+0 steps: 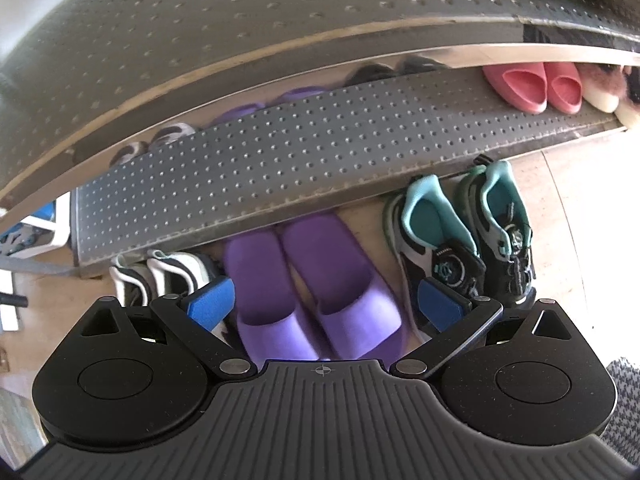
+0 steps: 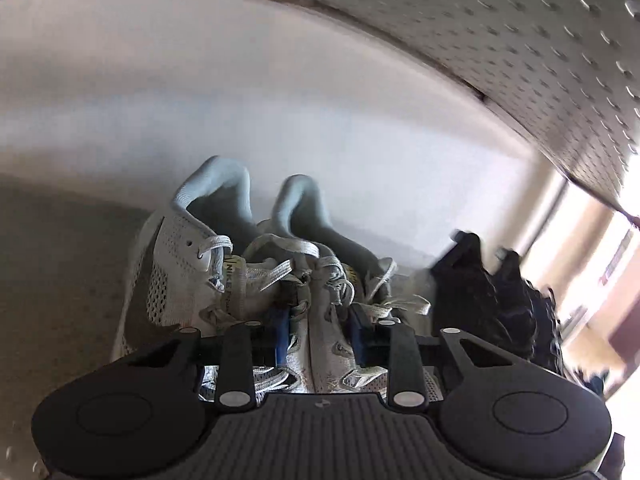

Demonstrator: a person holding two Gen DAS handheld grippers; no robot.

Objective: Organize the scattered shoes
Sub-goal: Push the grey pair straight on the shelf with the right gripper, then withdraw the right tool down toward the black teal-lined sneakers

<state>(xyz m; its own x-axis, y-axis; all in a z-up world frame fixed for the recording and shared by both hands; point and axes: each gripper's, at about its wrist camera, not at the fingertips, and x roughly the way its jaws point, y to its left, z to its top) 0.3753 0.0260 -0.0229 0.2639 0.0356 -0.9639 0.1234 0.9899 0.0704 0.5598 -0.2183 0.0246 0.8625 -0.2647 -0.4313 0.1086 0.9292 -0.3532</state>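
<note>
In the left wrist view a pair of purple slippers (image 1: 320, 280) lies on the floor, toes toward me, under the front edge of a grey perforated shoe rack (image 1: 320, 140). My left gripper (image 1: 326, 300) hangs over them, open, its blue pads (image 1: 212, 300) to either side and touching nothing. In the right wrist view a pair of white mesh lace-up sneakers (image 2: 180, 264) stands side by side on a grey surface. My right gripper (image 2: 319, 332) is shut on them: one pad sits in each shoe, and their inner sides are pinched together.
Teal and black sneakers (image 1: 460, 240) stand right of the slippers, white and black sneakers (image 1: 160, 276) to the left. Pink slippers (image 1: 532, 86) and other shoes sit on the rack shelf. Dark shoes (image 2: 492, 292) are right of the white sneakers, under a perforated shelf (image 2: 520, 40).
</note>
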